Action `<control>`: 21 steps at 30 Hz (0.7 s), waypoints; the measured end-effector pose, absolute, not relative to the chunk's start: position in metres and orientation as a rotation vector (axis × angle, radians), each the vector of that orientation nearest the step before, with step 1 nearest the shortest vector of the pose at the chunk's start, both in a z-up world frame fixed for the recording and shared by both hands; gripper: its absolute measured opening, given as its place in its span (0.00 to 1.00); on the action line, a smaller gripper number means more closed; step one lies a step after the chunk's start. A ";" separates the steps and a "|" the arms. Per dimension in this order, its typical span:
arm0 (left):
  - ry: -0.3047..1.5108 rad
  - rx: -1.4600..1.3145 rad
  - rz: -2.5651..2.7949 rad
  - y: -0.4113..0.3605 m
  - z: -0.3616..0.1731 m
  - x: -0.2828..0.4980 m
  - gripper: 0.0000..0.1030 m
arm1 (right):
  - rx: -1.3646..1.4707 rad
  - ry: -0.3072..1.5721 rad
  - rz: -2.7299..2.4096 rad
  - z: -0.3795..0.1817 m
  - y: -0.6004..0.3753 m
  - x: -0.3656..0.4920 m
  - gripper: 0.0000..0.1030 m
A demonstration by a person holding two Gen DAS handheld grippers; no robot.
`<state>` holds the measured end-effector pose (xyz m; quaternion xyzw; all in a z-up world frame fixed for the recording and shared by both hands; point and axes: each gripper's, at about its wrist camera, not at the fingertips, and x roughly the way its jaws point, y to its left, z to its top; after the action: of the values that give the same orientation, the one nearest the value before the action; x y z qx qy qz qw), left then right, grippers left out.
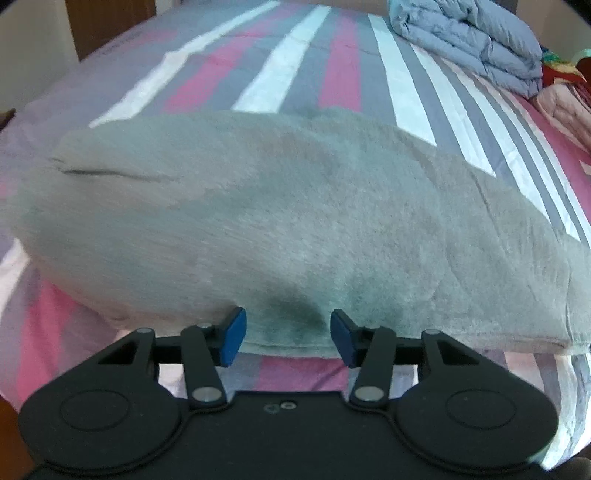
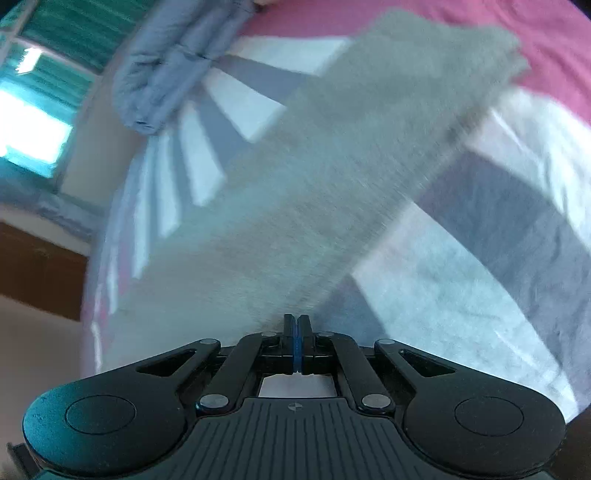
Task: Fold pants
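Left wrist view first: the grey fleecy pants lie stretched across the middle of the frame, from the left edge to the right edge, flat on the striped bedsheet. A dark slit, likely a pocket opening, shows on the fabric at the left of the frame. The left gripper sits at the bottom centre, its jaws spread with the 2 blue pads well apart, and the near hem of the pants lies in the gap between them. The pads do not press on the cloth; a dark shadow falls on the fleece just above the gap.

At the upper right of that frame a folded blue quilt rests on the bed, and a pink cloth lies just below it at the right edge. A brown wooden panel stands in the upper left corner.

Over to the right wrist view, and it is blurred. The right gripper is at the bottom centre with its jaws pressed together, pads meeting in a thin blue line. The pants run as a grey band from the jaws diagonally to the upper right of the frame, and the fabric appears to be pinched at the tips, though the blur makes the exact bite hard to see. The blue quilt sits in the upper left, with a bright window at the left edge and the striped sheet filling the right side.
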<state>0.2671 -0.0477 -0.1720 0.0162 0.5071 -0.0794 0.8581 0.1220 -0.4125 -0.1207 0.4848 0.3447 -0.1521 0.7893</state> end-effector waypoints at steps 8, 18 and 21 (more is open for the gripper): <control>1.043 -0.006 -0.016 -0.002 -0.166 0.291 0.42 | 0.846 0.773 -0.278 -0.116 -0.377 0.178 0.00; 1.094 0.025 0.079 0.021 -0.192 0.330 0.46 | 0.740 0.930 -0.158 -0.136 -0.332 0.189 0.00; 1.058 0.054 0.077 0.016 -0.180 0.317 0.41 | 0.764 0.846 -0.188 -0.122 -0.346 0.184 0.01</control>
<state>0.3170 0.0163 -0.1802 0.0256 0.5047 0.0366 0.8622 0.1839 -0.3461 -0.1216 0.3610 0.3997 -0.0890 0.8378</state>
